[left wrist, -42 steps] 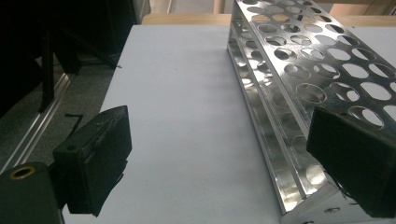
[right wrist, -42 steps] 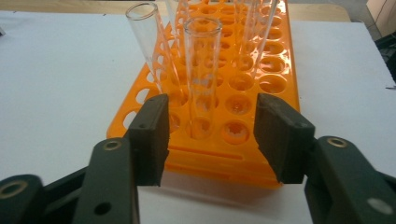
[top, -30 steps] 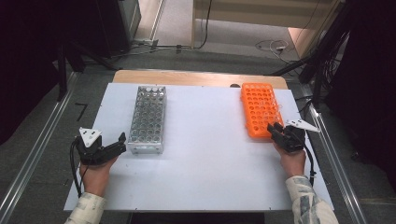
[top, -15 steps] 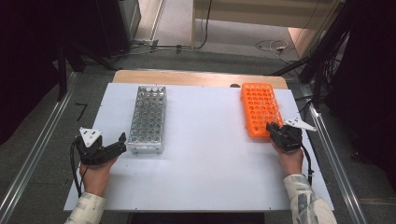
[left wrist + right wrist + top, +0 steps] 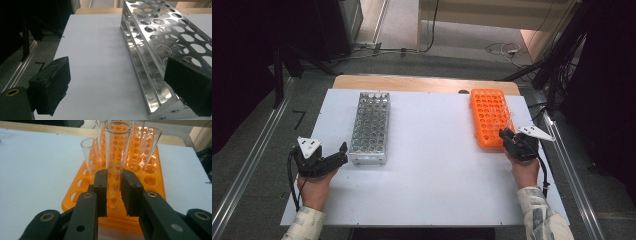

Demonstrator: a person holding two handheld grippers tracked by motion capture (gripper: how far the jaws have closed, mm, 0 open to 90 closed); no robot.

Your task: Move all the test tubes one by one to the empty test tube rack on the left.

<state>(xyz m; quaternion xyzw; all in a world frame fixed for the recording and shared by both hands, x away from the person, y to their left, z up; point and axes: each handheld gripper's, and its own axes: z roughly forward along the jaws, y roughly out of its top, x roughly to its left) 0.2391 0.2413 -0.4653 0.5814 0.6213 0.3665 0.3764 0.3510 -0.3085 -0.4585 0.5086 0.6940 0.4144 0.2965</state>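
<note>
the right gripper point(image 5: 113, 192) pinches a clear glass test tube point(image 5: 117, 150) between its black padded fingers point(image 5: 101, 191) in the perforated orange plastic rack point(image 5: 152, 180), while the left gripper point(image 5: 120, 85) is spread beside the shiny metal rack point(image 5: 160, 45).

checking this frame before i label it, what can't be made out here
- Tube bottom: right gripper view, hidden between the right tongs, which are shut on it.
- Tubes in the orange rack: high view, clear glass, too small to count.
- Steel rack: left gripper view, far side cut by the right edge, near corner behind a pad of the open left tongs.
- Steel rack's tubes: high view, too small to tell.
</note>
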